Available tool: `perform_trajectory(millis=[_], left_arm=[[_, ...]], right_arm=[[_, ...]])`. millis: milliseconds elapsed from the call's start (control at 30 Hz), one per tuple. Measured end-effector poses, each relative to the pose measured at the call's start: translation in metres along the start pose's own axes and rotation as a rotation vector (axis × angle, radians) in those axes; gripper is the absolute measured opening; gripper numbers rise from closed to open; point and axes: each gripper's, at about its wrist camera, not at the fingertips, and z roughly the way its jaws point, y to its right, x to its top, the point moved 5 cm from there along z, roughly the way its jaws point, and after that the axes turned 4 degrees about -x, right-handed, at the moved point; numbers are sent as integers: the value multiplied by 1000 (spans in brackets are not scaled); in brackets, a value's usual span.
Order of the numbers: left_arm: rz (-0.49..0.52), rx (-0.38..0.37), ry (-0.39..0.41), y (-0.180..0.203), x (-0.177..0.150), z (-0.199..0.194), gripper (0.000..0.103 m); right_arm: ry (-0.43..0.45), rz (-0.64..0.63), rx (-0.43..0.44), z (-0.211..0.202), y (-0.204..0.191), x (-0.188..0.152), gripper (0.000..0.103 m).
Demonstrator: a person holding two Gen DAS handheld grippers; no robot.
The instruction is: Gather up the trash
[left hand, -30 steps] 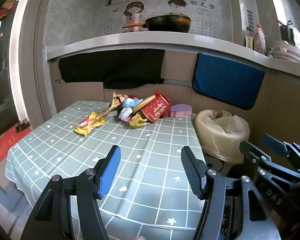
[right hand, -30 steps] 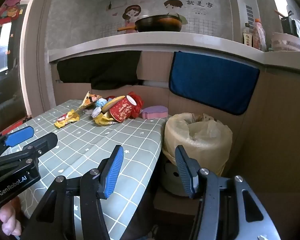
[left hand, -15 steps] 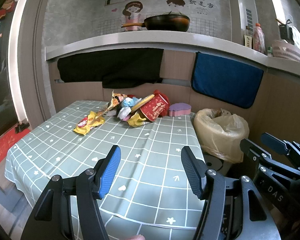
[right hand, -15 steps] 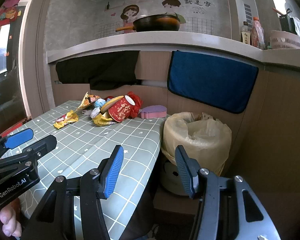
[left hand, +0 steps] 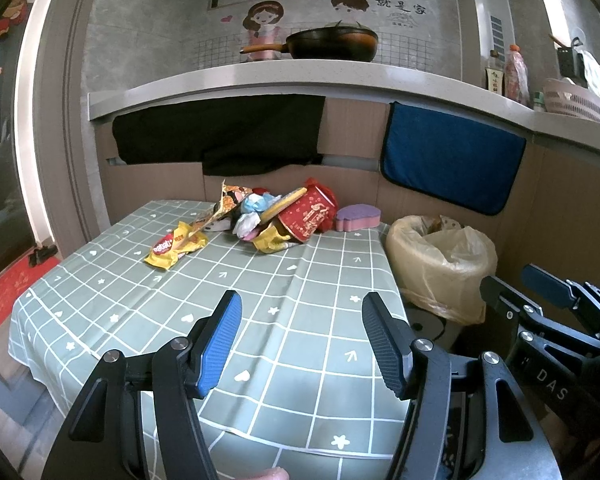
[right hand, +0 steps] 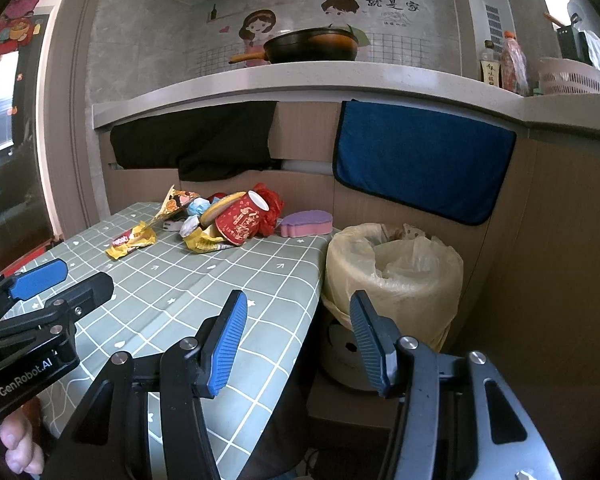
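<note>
Both tools sat low over the near end of the bench (left hand: 148, 280), which wore a green grid-pattern cloth. Left hand-held gripper (left hand: 300, 340): jaws spread, nothing between the blue pads, only cloth showing in the gap. Right hand-held gripper (right hand: 296, 340): jaws likewise spread and empty, hanging over the bench's right edge with the bin beyond it.

Trash pile (left hand: 276, 212) lay at the far end of the bench, close to the wooden back panel: a red paper cup (left hand: 310, 216) on its side, crumpled wrappers and tissue against it. A yellow snack wrapper (left hand: 176, 246) lay apart to the pile's left, nearer the grippers. A purple sponge (left hand: 358, 218) sat just right of the cup.

Bin (right hand: 396, 276), lined with a yellowish bag, stood on the floor just off the bench's right edge, some rubbish already visible inside. Both grippers well apart from the pile.
</note>
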Motion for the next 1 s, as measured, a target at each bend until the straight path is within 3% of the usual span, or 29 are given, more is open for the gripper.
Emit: perform_trajectory(millis=[1000], left_arm=[[3, -2, 0, 5, -1, -4, 63]], right_arm=[[-1, 7, -3, 1, 2, 1, 51]])
